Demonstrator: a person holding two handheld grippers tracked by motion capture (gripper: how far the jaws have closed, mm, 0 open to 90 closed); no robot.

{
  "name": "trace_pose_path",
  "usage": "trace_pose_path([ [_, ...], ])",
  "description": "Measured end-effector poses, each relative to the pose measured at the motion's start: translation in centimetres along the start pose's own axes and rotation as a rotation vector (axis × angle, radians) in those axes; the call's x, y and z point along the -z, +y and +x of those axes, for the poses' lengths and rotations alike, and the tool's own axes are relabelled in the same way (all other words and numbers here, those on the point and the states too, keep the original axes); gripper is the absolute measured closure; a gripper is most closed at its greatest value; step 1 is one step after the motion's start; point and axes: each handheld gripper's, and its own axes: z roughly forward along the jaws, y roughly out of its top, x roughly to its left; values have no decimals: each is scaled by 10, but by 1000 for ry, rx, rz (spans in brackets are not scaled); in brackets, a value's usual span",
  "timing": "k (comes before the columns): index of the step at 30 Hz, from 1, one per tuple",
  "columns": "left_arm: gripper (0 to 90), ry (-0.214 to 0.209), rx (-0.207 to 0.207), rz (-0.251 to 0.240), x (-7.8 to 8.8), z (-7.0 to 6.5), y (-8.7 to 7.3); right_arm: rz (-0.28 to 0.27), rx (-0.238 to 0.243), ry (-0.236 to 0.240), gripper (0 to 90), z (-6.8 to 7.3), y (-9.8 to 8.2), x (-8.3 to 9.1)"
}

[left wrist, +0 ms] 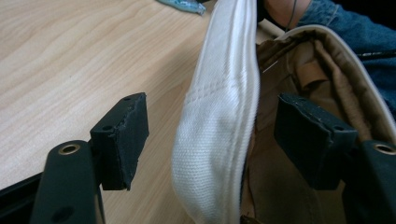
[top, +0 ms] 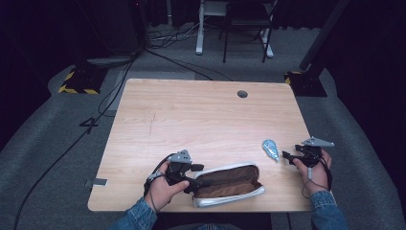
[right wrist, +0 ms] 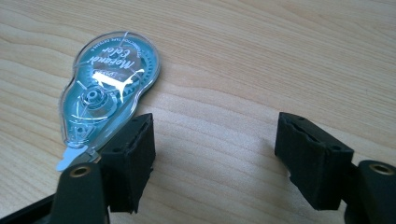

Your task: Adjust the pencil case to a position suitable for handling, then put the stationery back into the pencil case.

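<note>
By the table's (top: 158, 96) near edge, the left gripper's (top: 197, 183) parted jaws straddle the pouch's (top: 229, 184) white rim without pressing; the right gripper (top: 286, 155) stands open beside the correction tape (top: 270, 149)

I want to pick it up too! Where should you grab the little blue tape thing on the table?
Best guess: grab the correction tape across its narrower waist, near the tip, coming from above. It lies flat on the table, so the thin side edges are all the right tool can pinch; its jaws stand open beside it.
</note>
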Motion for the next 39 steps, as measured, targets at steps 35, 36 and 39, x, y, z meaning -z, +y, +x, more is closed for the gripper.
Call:
trace_pose_path([
  [35, 251, 409, 16, -45, 90, 56, -14, 5, 2, 21, 278, 8, 10, 2],
  [36, 250, 422, 15, -37, 90, 57, -16, 3, 6, 24, 278, 10, 13, 3],
  [39, 248, 468, 22, 0, 92, 66, -25, 4, 16, 37, 265, 14, 18, 3],
])
